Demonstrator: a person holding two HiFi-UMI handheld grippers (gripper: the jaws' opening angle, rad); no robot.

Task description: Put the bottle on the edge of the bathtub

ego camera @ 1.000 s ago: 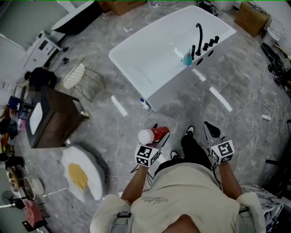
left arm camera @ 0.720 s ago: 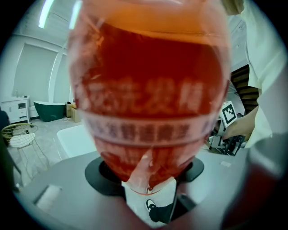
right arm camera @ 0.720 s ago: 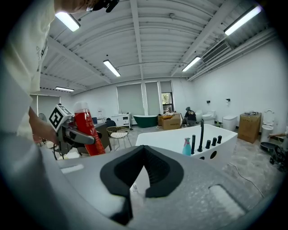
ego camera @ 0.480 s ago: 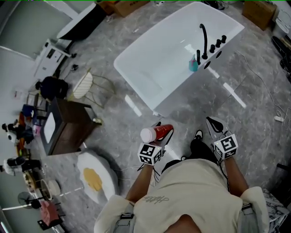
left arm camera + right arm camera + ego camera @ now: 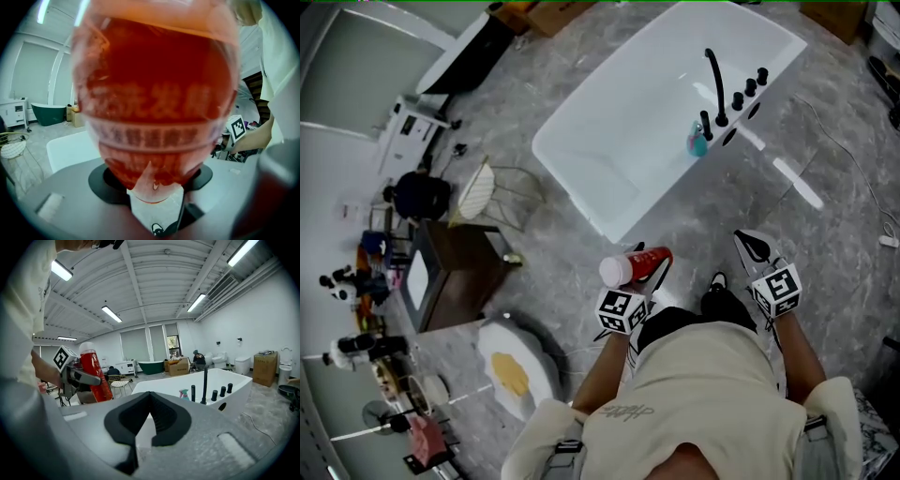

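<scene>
A red bottle (image 5: 639, 267) with a white cap lies sideways in my left gripper (image 5: 654, 263), whose jaws are shut on its body. In the left gripper view the red bottle (image 5: 154, 103) fills most of the picture. From the right gripper view, the bottle (image 5: 95, 373) stands upright in the left gripper (image 5: 78, 375). The white bathtub (image 5: 581, 178) lies ahead on the grey floor, its near corner a short way beyond the bottle. My right gripper (image 5: 753, 247) is held at the right with its jaws together and nothing in them; its tips (image 5: 149, 394) point at the tub (image 5: 168, 383).
A black tap (image 5: 715, 86) and a teal spray bottle (image 5: 698, 141) stand on the tub's right rim. A dark wooden cabinet (image 5: 455, 272), a wire chair (image 5: 487, 187) and an egg-shaped mat (image 5: 516, 370) are to the left. White strips (image 5: 797, 183) lie on the floor.
The person has stepped closer to the tub, and the view has swung. Both grippers shifted slightly right. The bottle stays in the left gripper.
</scene>
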